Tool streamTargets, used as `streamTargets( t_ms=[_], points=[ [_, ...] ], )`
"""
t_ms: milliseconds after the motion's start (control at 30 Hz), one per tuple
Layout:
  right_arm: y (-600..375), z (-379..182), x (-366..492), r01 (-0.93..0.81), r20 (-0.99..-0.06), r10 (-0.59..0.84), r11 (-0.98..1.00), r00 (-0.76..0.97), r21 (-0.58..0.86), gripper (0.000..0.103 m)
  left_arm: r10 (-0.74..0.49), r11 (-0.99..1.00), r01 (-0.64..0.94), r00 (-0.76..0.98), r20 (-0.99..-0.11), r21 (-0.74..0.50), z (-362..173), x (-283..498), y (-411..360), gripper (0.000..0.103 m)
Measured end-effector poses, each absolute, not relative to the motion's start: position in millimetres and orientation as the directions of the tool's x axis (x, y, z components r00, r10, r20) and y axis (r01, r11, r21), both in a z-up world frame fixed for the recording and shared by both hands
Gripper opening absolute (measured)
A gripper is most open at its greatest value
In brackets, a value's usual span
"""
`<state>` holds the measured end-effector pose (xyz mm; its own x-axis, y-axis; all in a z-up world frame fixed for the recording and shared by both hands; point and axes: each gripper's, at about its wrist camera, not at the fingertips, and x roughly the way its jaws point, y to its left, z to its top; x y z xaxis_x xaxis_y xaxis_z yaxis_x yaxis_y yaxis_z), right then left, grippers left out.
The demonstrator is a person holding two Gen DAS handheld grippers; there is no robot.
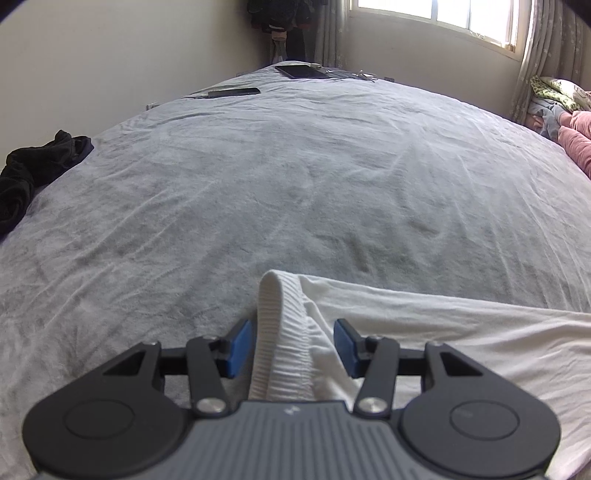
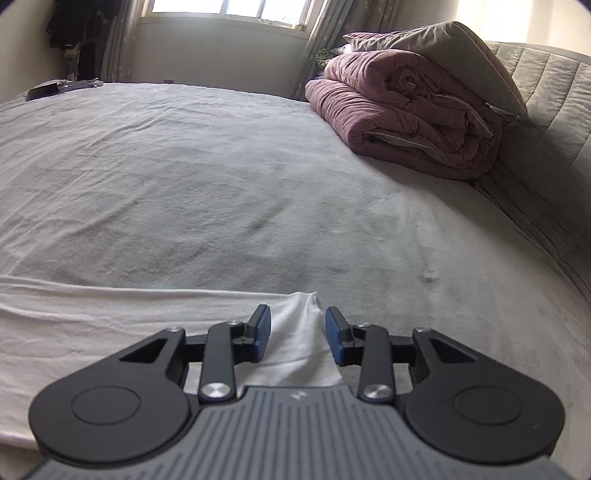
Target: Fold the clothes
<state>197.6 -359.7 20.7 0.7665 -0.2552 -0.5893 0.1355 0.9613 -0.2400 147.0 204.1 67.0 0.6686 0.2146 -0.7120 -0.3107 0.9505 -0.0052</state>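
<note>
Left gripper astride white garment

Left wrist view: low and close over the grey bed, facing the far wall and window. Right wrist view: equally low, facing the pink quilt. Shared: bed, window, white garment.

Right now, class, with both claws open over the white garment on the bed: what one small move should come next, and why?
Probably close the left claw on the ribbed waistband: the band sits between its open pads. The right claw stands open over the white garment's corner.
</note>
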Motion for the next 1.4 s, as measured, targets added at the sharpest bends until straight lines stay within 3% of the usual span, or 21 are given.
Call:
streamTargets(
  t_ms=[133, 400, 700, 1100, 1400],
  points=[
    [-349.2, 30.7, 157.9, 0.069, -0.61, -0.199, 0.971, 0.767, -0.23, 0.041, 0.209, 0.934, -0.351, 0.673, -0.709, -0.058, 74.3, 142.1, 223.5, 0.051],
    [-339.5, 62.3, 75.1, 0.085, -0.64, -0.103, 0.995, 0.761, -0.058, 0.042, 0.177, 0.899, -0.407, 0.674, -0.717, -0.161, 79.4, 127.8, 254.6, 0.05],
    [-304.6, 52.8, 32.7, 0.014, -0.655, 0.051, 0.996, 0.754, 0.093, 0.048, 0.182, 0.927, -0.363, 0.656, -0.733, -0.095, 70.1, 95.6, 248.5, 0.05],
    [-290.6, 41.7, 33.1, -0.017, -0.648, -0.004, 1.0, 0.762, -0.027, 0.048, 0.053, 0.925, -0.322, 0.635, -0.771, -0.202, 54.9, 62.4, 239.9, 0.051],
    [-294.2, 49.1, 26.1, -0.016, -0.627, -0.012, 0.999, 0.779, -0.039, 0.048, 0.033, 0.89, -0.371, 0.633, -0.773, -0.265, 50.9, 22.1, 250.9, 0.051]
  ],
)
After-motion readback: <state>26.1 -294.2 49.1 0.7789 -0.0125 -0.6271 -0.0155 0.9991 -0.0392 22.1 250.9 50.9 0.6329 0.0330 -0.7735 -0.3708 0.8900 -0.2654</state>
